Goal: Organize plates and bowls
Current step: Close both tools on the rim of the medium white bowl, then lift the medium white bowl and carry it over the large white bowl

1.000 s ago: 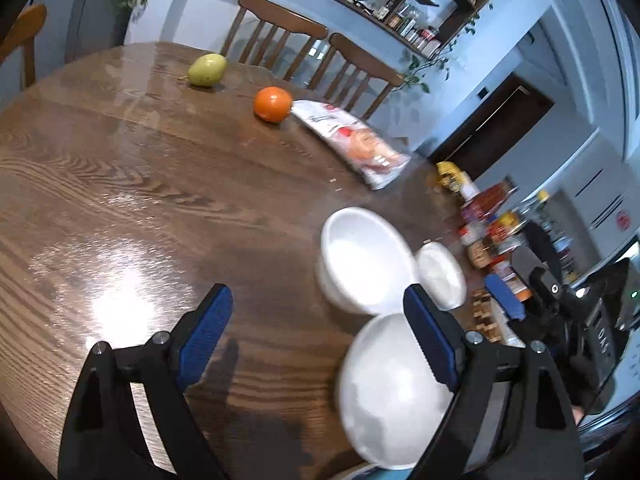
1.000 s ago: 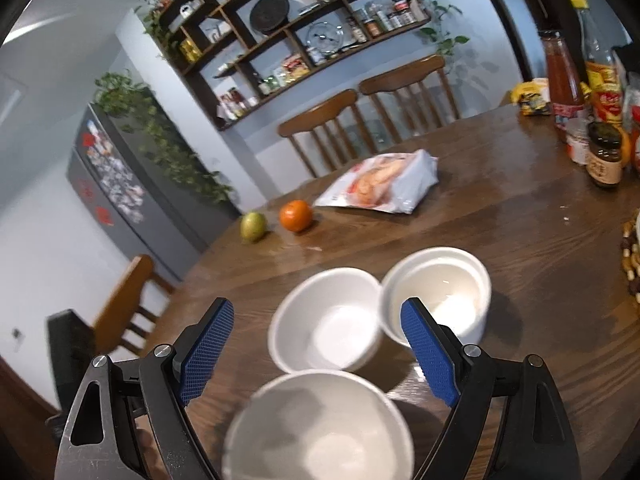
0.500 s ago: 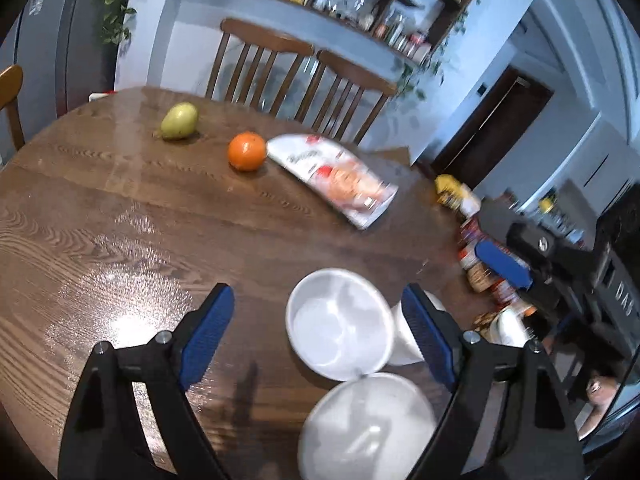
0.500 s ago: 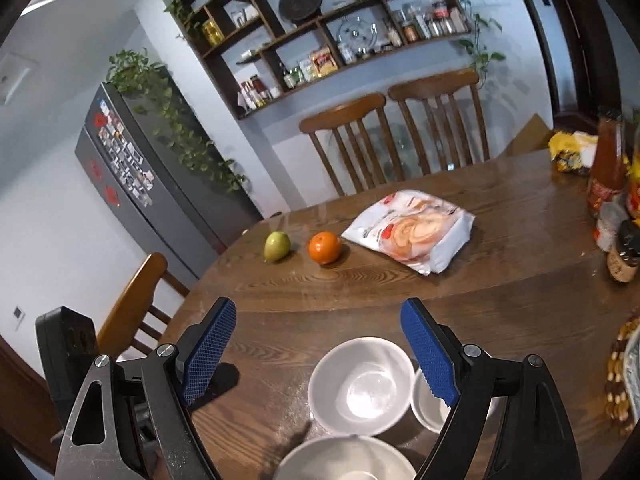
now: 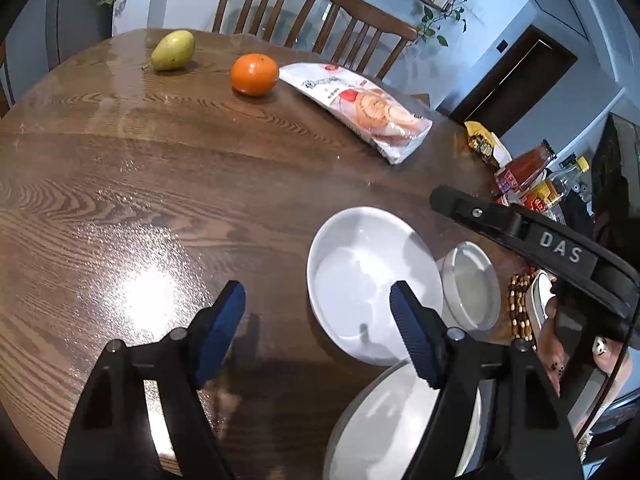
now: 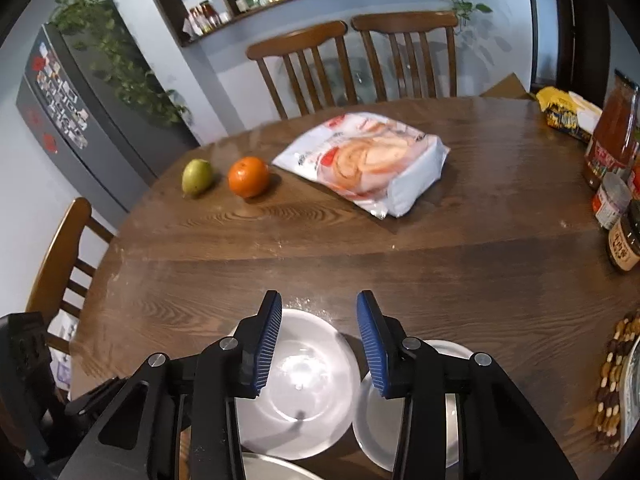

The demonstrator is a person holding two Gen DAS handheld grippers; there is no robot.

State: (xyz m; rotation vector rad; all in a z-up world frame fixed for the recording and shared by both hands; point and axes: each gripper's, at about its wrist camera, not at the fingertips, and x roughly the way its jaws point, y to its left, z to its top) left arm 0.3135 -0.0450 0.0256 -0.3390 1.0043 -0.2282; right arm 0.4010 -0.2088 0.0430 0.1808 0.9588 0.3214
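Three white bowls sit close together on the round wooden table [image 5: 168,168]. In the left wrist view the middle bowl [image 5: 360,276] lies just right of my left gripper [image 5: 320,320]. Its jaws are closing, its right finger hangs over that bowl's rim, and neither pad presses on anything. A smaller bowl [image 5: 474,288] stands to the right and a large bowl [image 5: 400,432] at the bottom edge. My right gripper [image 6: 320,340] hovers over the middle bowl [image 6: 304,384]. Its jaws are narrow and closing, and nothing is gripped. The small bowl [image 6: 440,347] and the large bowl's rim [image 6: 272,470] lie partly hidden under it.
A pear [image 5: 173,50], an orange [image 5: 254,74] and a snack bag [image 5: 360,108] lie at the far side. Sauce bottles and jars [image 6: 614,136] crowd the right edge beside a beaded mat [image 6: 612,384]. Wooden chairs [image 6: 352,64] stand behind the table, and a fridge [image 6: 80,100] at the left.
Both grippers have shifted across the table and the bowls now sit lower in the right view. The right jaws have narrowed sharply, the left jaws a little.
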